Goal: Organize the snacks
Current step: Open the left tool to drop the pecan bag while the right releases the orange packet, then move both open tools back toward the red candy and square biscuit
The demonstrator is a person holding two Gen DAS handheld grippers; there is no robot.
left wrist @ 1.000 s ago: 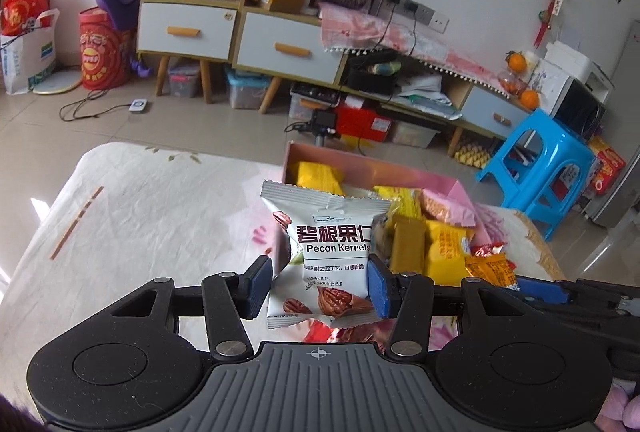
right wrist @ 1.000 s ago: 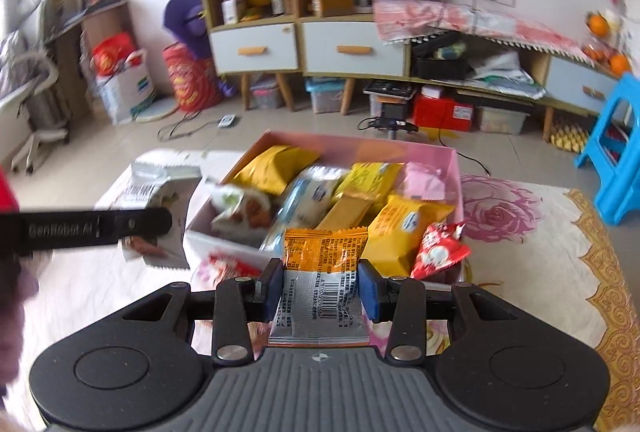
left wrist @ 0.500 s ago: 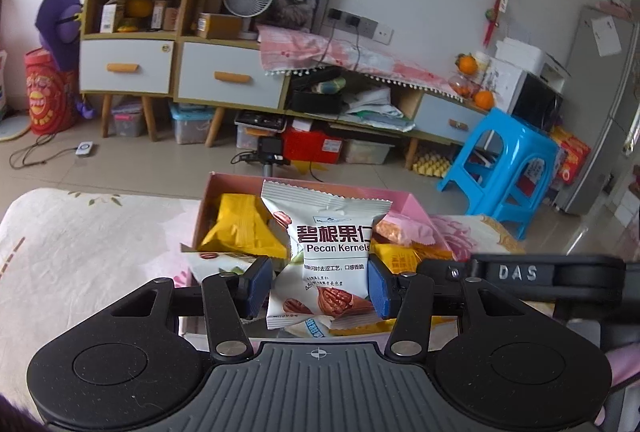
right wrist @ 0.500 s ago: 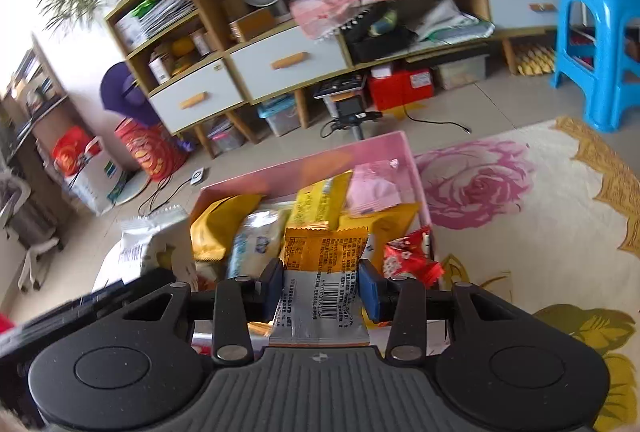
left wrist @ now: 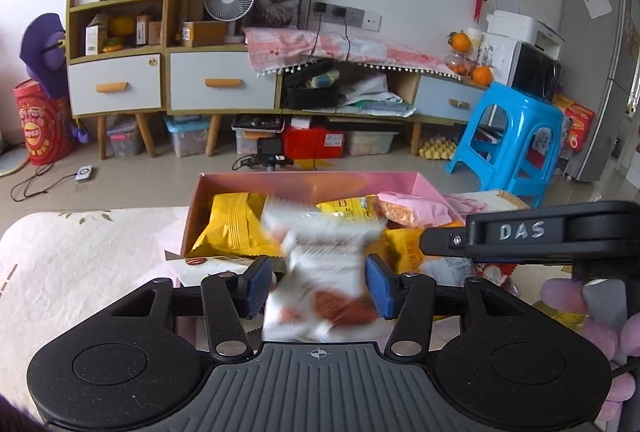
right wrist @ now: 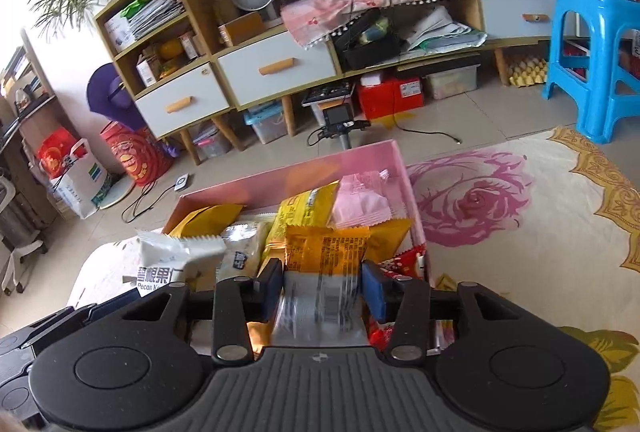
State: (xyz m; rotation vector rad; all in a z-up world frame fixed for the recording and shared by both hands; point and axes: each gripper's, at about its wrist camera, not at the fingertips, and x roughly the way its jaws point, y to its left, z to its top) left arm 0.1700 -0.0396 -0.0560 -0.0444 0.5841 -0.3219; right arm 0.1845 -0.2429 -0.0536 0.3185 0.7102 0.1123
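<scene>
L wrist: left gripper (left wrist: 318,286) jaws just opening, pads off white pecan packet (left wrist: 320,272), which is blurred btwn them, over pink box (left wrist: 312,184) | R wrist: right gripper (right wrist: 322,290) jaws just opening, slack; orange-silver packet (right wrist: 326,272) btwn pads, above box (right wrist: 360,162) full of snacks
</scene>
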